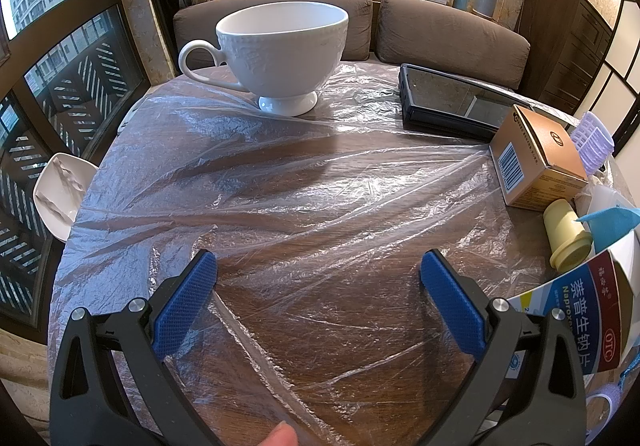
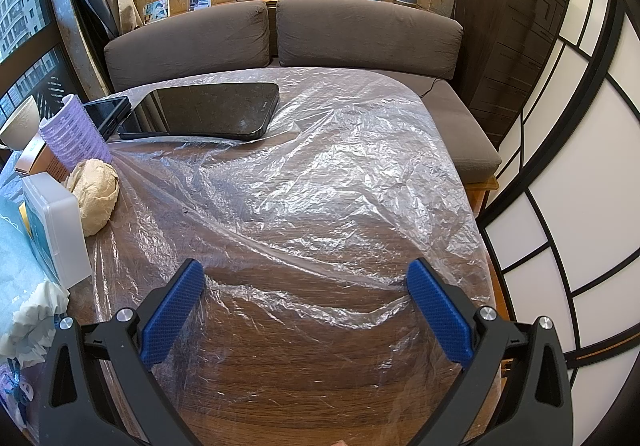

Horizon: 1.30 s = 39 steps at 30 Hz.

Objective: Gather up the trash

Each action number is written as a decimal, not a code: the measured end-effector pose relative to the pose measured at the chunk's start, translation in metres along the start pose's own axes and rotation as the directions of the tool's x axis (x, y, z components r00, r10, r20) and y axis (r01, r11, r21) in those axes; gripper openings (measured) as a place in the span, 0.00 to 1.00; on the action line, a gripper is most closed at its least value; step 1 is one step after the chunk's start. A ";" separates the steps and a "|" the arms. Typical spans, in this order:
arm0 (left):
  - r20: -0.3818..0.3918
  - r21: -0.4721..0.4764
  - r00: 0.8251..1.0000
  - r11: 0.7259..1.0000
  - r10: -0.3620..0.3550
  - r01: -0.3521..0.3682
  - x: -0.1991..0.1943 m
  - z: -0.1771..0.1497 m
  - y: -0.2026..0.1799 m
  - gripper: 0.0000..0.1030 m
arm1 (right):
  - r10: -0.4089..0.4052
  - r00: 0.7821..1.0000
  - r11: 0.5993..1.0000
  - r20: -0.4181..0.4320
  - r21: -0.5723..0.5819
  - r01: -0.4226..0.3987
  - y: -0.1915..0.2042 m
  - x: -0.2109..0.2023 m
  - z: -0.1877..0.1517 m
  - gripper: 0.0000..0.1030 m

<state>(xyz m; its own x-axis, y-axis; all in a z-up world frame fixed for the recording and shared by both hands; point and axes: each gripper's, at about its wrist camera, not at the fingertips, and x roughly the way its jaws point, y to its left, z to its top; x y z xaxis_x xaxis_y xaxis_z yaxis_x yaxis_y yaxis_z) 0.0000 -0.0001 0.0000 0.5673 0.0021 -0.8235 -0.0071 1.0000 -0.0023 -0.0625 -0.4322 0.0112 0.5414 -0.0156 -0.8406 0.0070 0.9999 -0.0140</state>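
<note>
plastic sheet (image 1: 320, 181): clear, crinkled, spread over table | left tongs (image 1: 318, 274), right tongs (image 2: 306, 282): wide apart, empty

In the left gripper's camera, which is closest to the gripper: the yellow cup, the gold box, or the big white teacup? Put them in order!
From the left gripper, nearest first:
1. Yellow cup, lying at the right.
2. Gold box, right side, just behind it.
3. White teacup, standing at the table's far side, slightly left.

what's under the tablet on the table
The tablet lies on the clear plastic sheet, which covers the wooden table. Its left edge overlaps a smaller dark device. Whatever else lies beneath it is hidden.
</note>
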 end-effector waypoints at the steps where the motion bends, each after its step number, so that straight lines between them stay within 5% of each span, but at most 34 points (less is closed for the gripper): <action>1: 0.000 0.000 1.000 1.000 0.000 0.000 0.000 0.000 0.000 0.99 | 0.000 1.000 1.000 0.000 0.000 0.000 0.000 0.000 0.000 0.96; 23: 0.000 -0.010 1.000 1.000 0.005 -0.005 0.000 0.001 0.000 0.99 | -0.010 1.000 1.000 -0.006 0.008 0.010 0.000 0.000 -0.001 0.96; 27: -0.024 -0.025 0.999 0.999 0.028 -0.029 -0.003 0.005 0.009 0.99 | -0.044 0.997 0.999 0.066 0.028 0.042 -0.003 -0.027 0.003 0.96; 30: 0.046 -0.078 0.998 0.996 0.042 -0.039 -0.030 0.004 0.028 0.99 | -0.029 0.992 0.999 0.126 -0.012 0.030 0.004 -0.060 0.007 0.96; 34: 0.118 -0.084 0.990 0.993 -0.077 0.088 -0.080 -0.010 0.040 0.99 | 0.065 0.974 0.987 0.215 -0.160 -0.030 0.035 -0.113 0.001 0.96; 39: 0.098 0.050 0.969 0.973 -0.227 0.223 -0.127 -0.049 0.007 0.99 | 0.217 0.952 0.946 0.214 -0.287 -0.151 0.082 -0.148 -0.005 0.96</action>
<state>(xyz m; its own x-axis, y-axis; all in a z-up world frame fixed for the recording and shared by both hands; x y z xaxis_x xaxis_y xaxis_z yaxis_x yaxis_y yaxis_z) -0.1127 0.0064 0.0766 0.6317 -0.2243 -0.7421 0.1609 0.9743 -0.1576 -0.1457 -0.3475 0.1317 0.6973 0.2025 -0.6876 -0.3162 0.9478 -0.0416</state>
